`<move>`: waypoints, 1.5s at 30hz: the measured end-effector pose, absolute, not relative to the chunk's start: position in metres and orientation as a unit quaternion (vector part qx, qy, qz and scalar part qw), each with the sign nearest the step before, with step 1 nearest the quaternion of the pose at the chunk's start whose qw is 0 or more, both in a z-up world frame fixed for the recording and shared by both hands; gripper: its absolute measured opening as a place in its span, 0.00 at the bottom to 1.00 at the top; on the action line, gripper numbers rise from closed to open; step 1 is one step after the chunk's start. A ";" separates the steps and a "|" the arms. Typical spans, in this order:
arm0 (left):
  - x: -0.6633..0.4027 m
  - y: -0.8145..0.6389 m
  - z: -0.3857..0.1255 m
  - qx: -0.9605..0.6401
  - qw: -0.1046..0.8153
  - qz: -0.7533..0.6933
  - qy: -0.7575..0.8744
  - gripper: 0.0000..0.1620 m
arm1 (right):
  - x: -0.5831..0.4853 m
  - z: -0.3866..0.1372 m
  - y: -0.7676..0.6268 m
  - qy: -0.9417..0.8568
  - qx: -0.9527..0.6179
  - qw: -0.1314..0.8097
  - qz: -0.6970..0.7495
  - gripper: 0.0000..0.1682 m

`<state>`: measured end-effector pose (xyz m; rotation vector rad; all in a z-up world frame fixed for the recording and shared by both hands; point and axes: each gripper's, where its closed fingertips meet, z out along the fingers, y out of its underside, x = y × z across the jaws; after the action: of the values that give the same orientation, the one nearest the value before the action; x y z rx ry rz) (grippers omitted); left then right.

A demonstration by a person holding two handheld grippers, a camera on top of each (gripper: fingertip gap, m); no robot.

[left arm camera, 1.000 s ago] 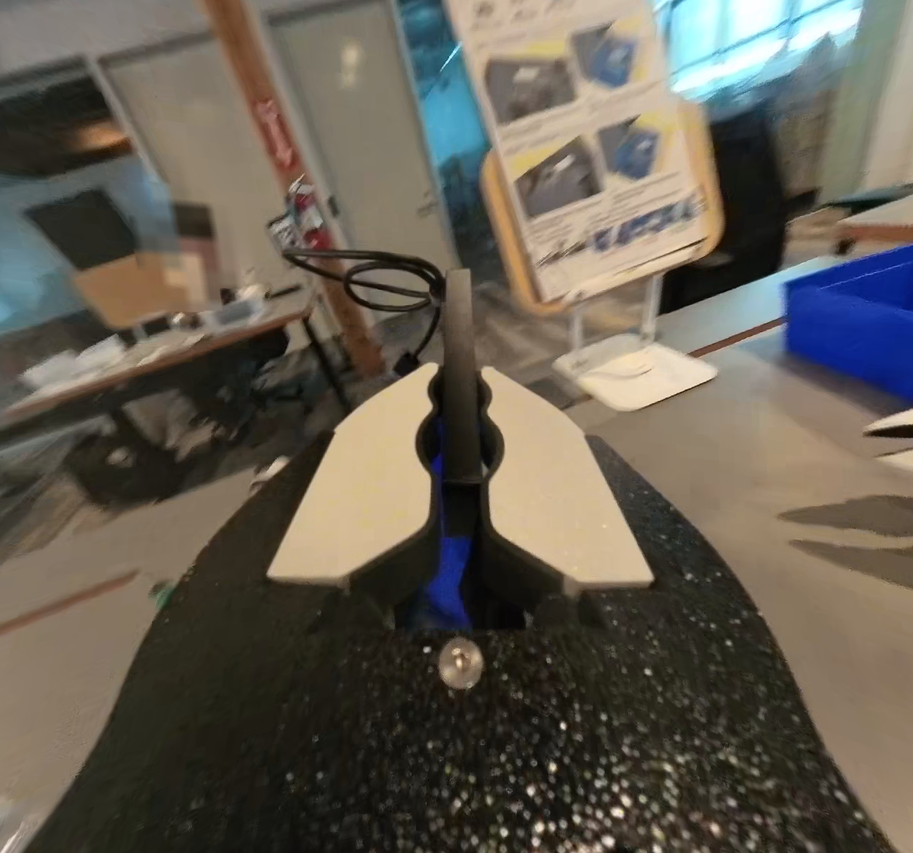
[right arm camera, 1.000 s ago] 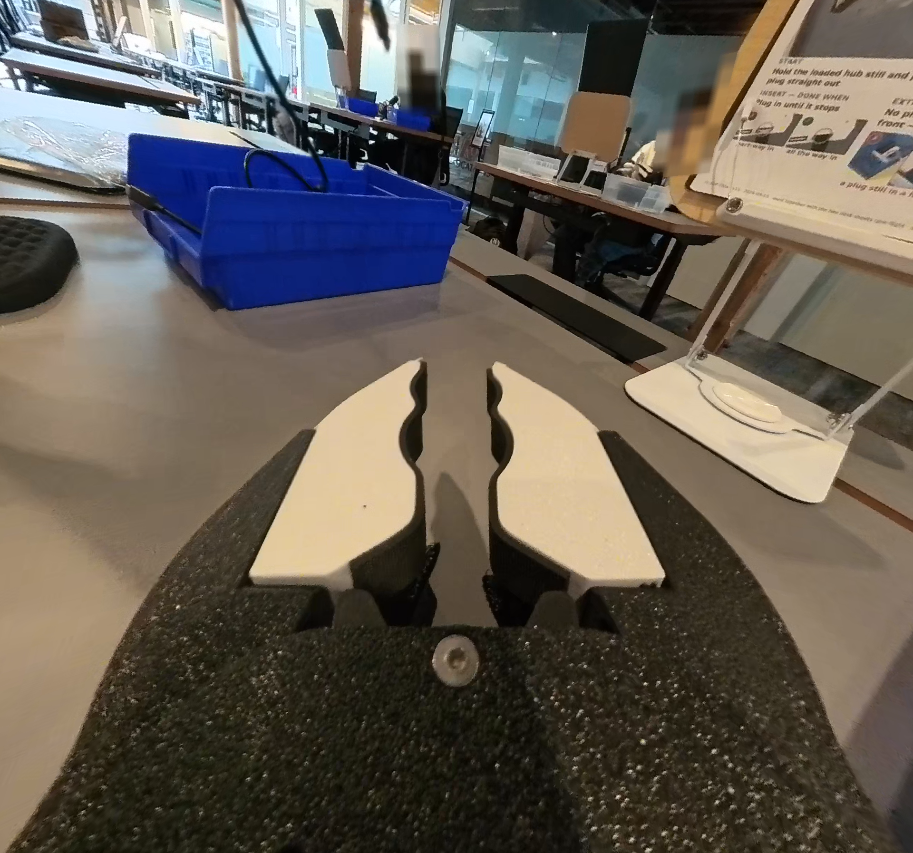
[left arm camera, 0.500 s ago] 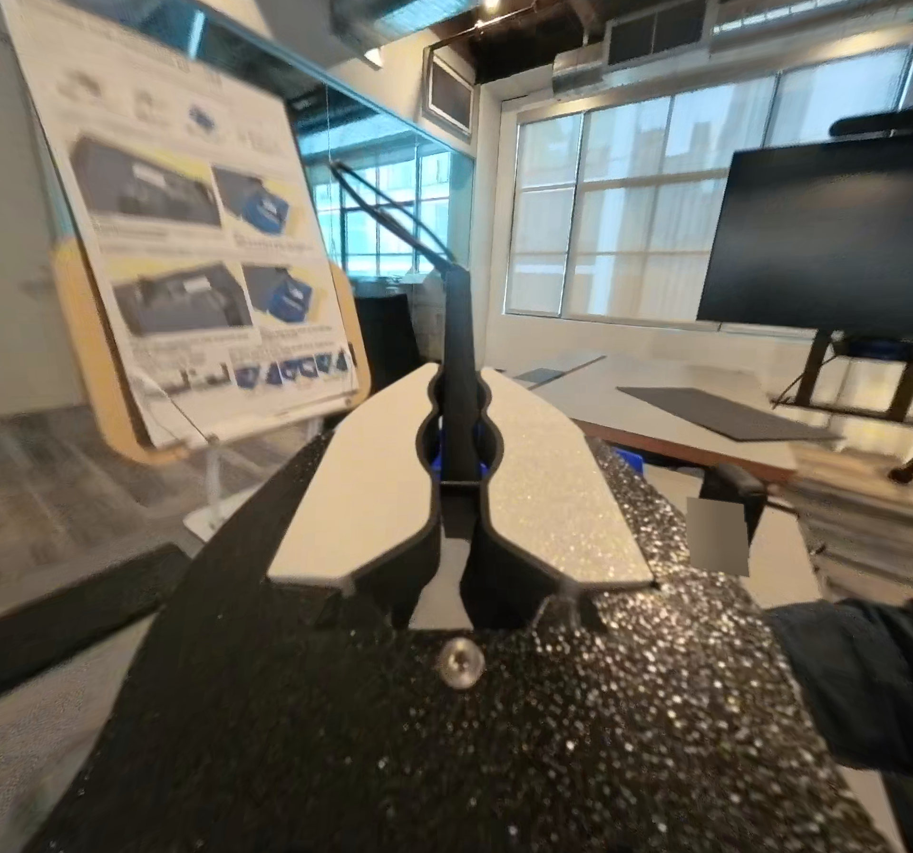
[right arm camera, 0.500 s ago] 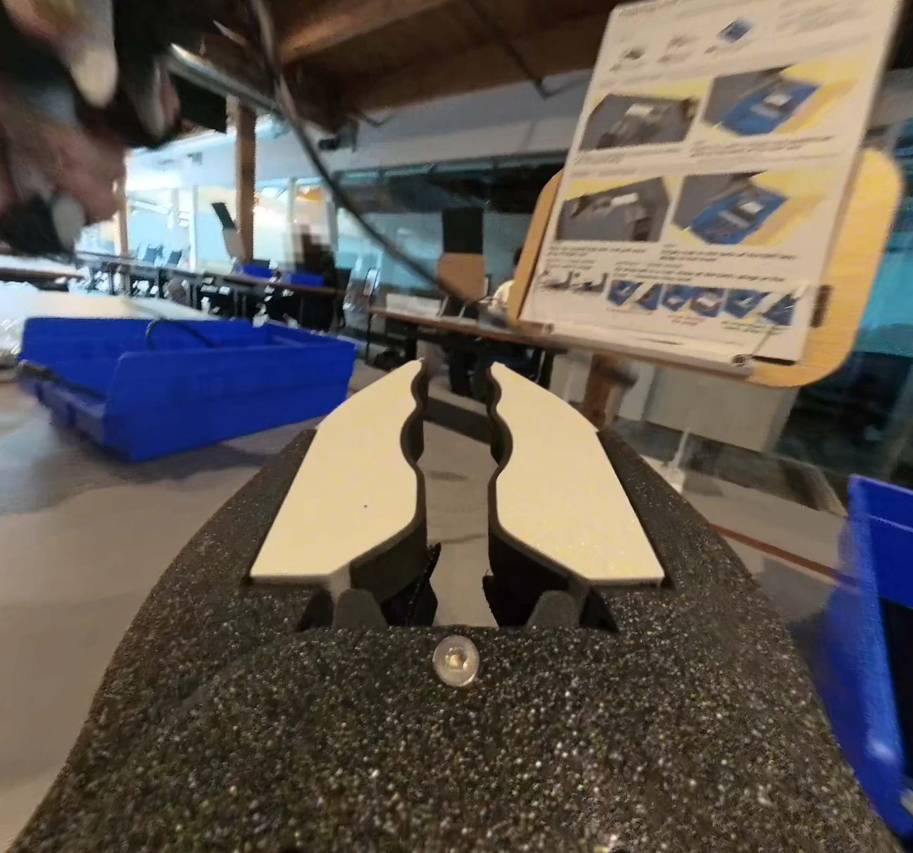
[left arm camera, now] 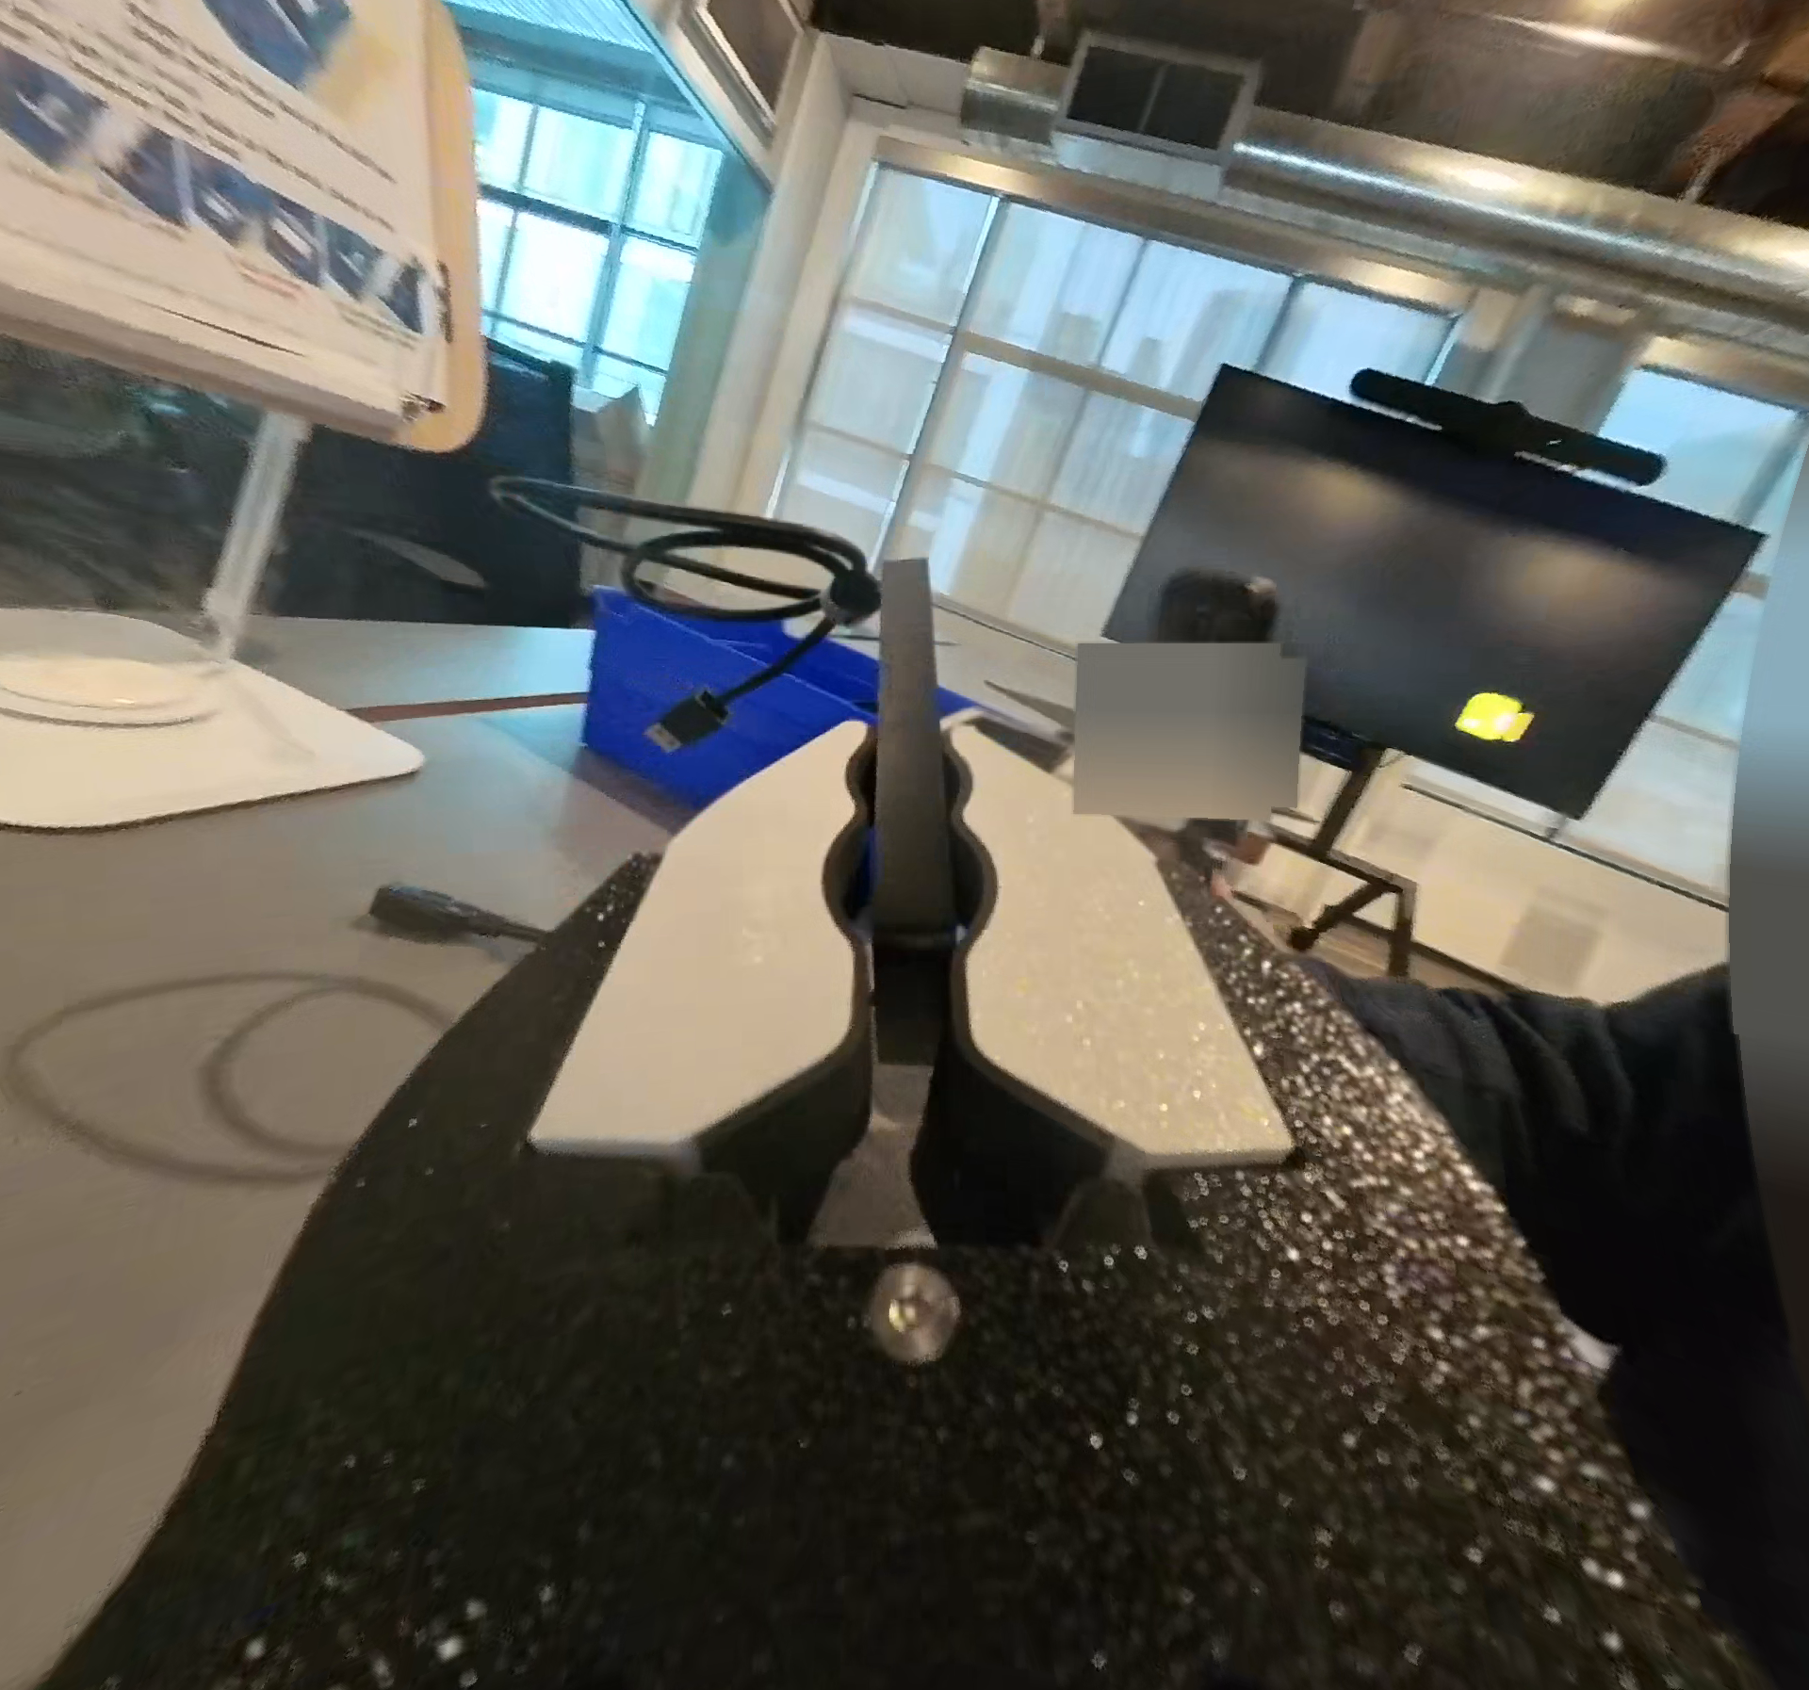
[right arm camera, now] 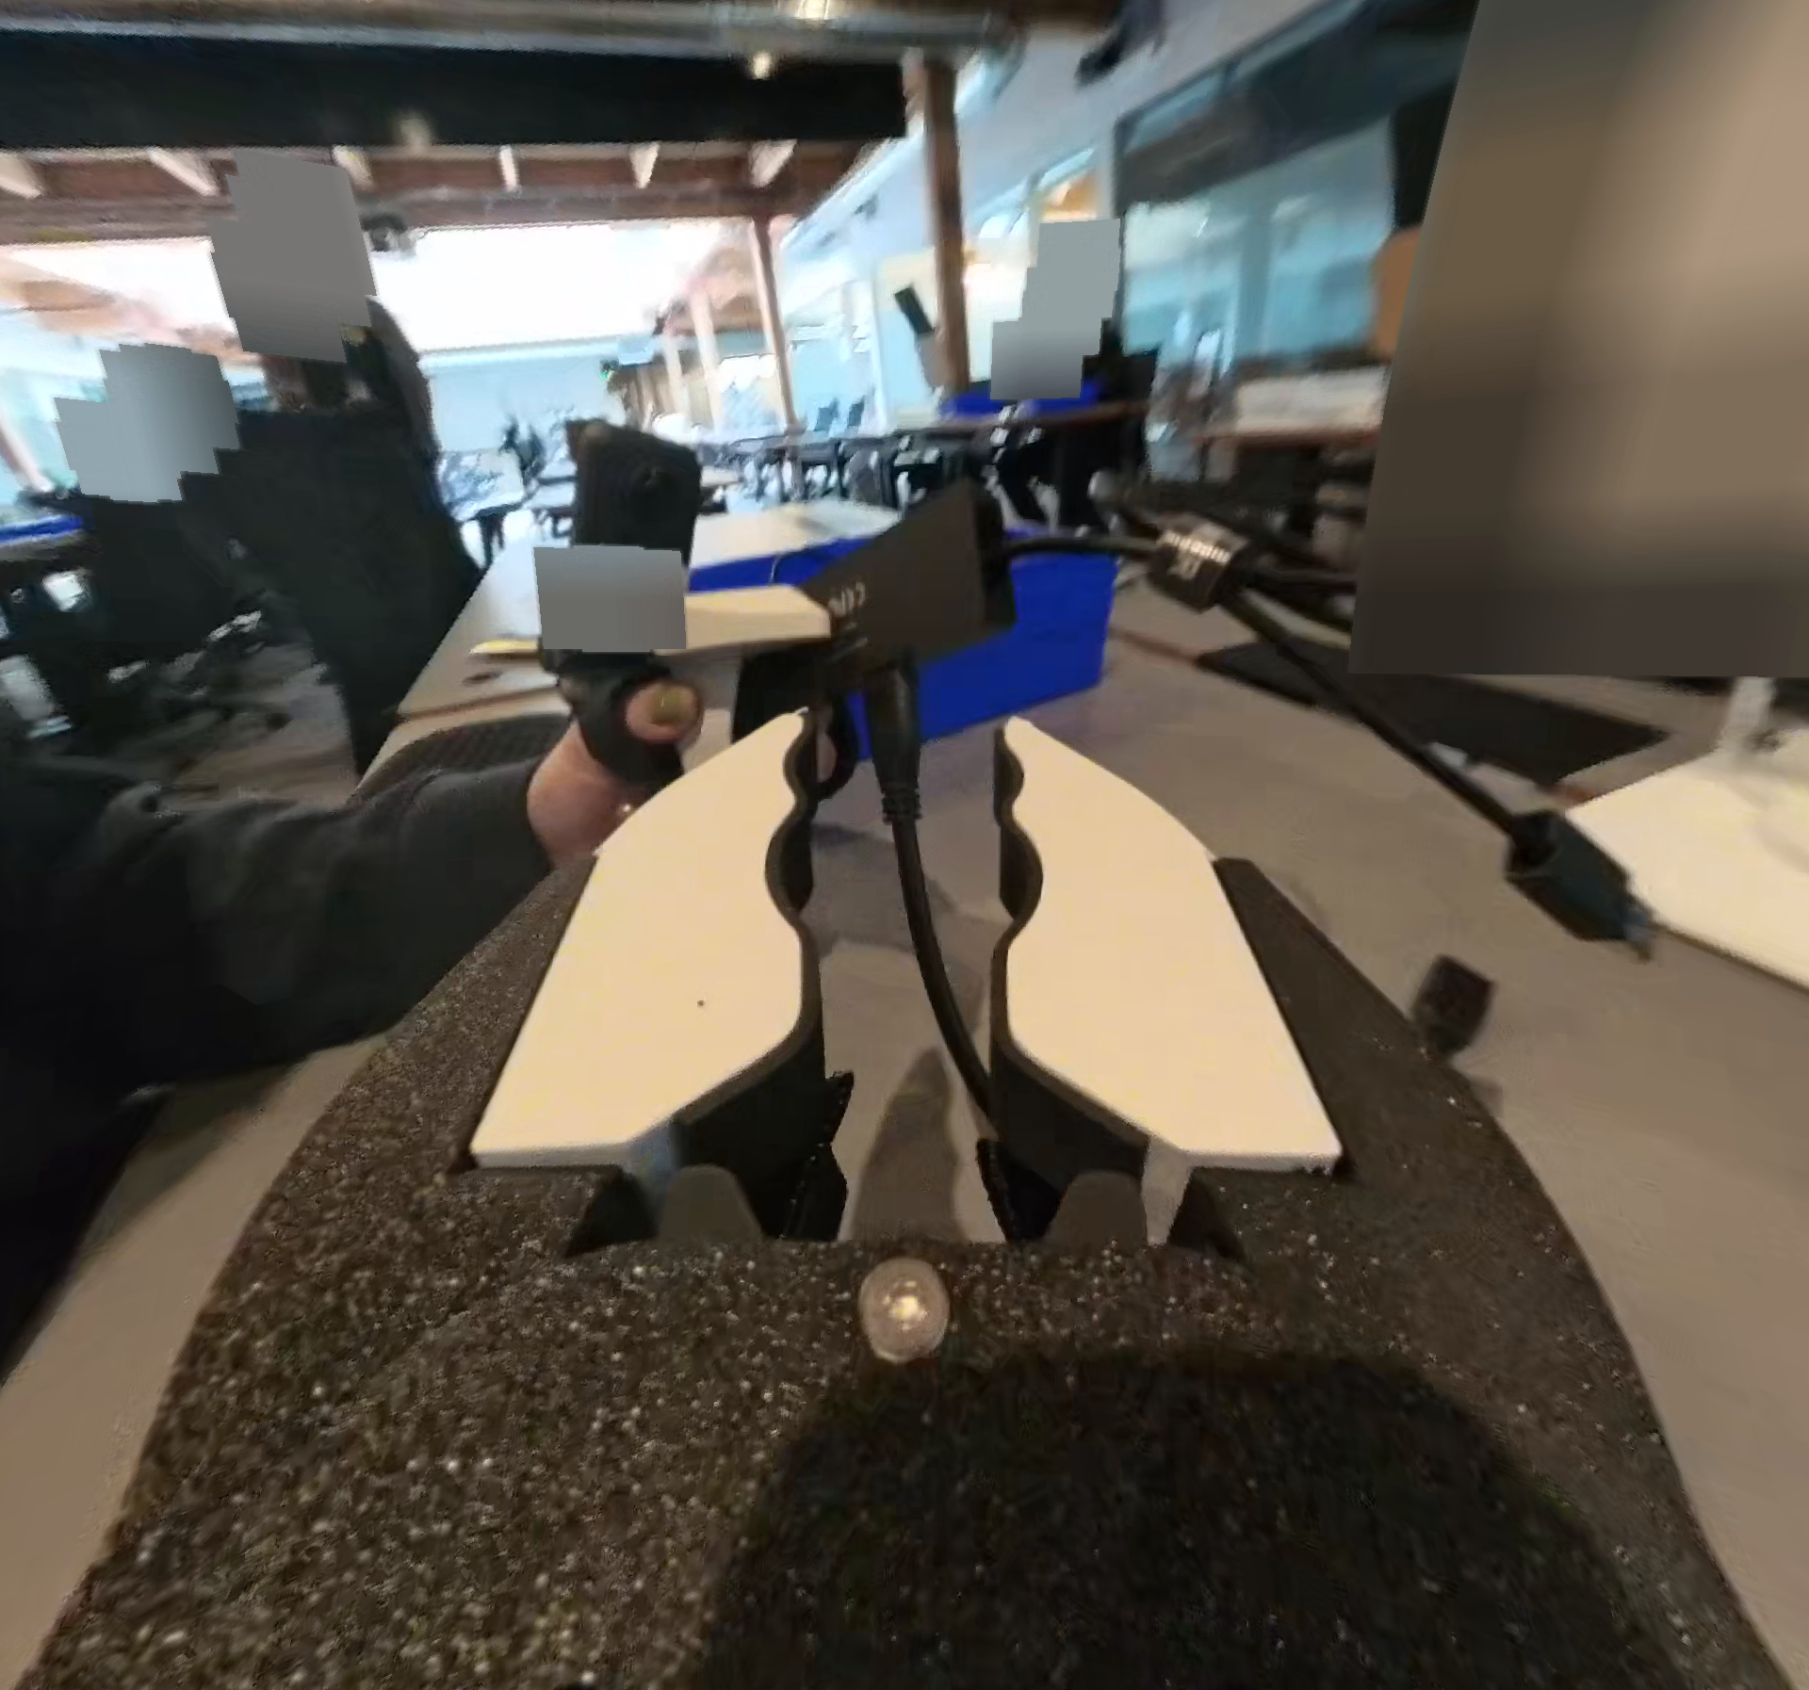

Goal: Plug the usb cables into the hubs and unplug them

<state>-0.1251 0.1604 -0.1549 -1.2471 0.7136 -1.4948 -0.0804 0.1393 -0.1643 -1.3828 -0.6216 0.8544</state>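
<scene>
My left gripper [left arm camera: 905,743] is shut on a thin black USB hub [left arm camera: 905,713], seen edge-on and held above the grey table [left arm camera: 245,860]. The hub's own lead [left arm camera: 734,557] loops out left and its plug [left arm camera: 690,721] dangles. In the right wrist view the hub [right arm camera: 920,586] sits just past my right gripper [right arm camera: 901,733], which is open. A black USB cable [right arm camera: 930,919] is plugged into the hub's underside and runs down between the right fingers, untouched. The hub's lead plug [right arm camera: 1566,870] hangs to the right.
A blue bin [left arm camera: 685,694] stands on the table behind the hub. A white sign stand [left arm camera: 196,743] is at the left. A loose black plug [left arm camera: 421,909] lies on the table. A person's dark sleeve [right arm camera: 245,880] holds the left gripper. A monitor [left arm camera: 1419,586] stands beyond the table.
Both grippers have swung round to face each other. The hub now hangs right before the right gripper, with the plugged cable between its open fingers. The left stays shut on the hub.
</scene>
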 end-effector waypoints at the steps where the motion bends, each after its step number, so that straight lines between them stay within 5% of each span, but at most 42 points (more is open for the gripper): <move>1: -0.123 0.156 -0.155 -0.510 0.499 -0.634 0.297 0.06 | -0.084 -0.171 0.140 -0.281 -0.619 0.627 0.382 0.21; 5: -0.114 0.138 -0.154 -0.486 0.462 -0.669 0.321 0.07 | -0.098 -0.180 0.133 -0.291 -0.614 0.587 0.441 0.22; 8: -0.107 0.130 -0.160 -0.483 0.447 -0.670 0.342 0.07 | -0.103 -0.181 0.126 -0.294 -0.605 0.558 0.486 0.08; 12: -0.106 0.131 -0.166 -0.489 0.434 -0.676 0.340 0.07 | -0.104 -0.188 0.125 -0.303 -0.623 0.524 0.496 0.06; 18: -0.106 0.127 -0.179 -0.524 0.413 -0.618 0.416 0.33 | -0.109 -0.199 0.117 -0.369 -0.651 0.503 0.433 0.05; 25: -0.101 0.113 -0.192 -0.513 0.413 -0.582 0.476 0.07 | -0.109 -0.205 0.113 -0.402 -0.655 0.494 0.406 0.05; 36: -0.102 0.111 -0.185 -0.486 0.396 -0.641 0.444 0.07 | -0.109 -0.204 0.110 -0.403 -0.640 0.494 0.429 0.05; 45: -0.108 0.117 -0.183 -0.492 0.396 -0.641 0.436 0.19 | -0.112 -0.216 0.110 -0.416 -0.650 0.485 0.412 0.05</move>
<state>-0.1085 0.1167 -0.1827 -1.2483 1.1042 -1.6255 -0.1123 0.1104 -0.2157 -1.5817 -1.0139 1.0031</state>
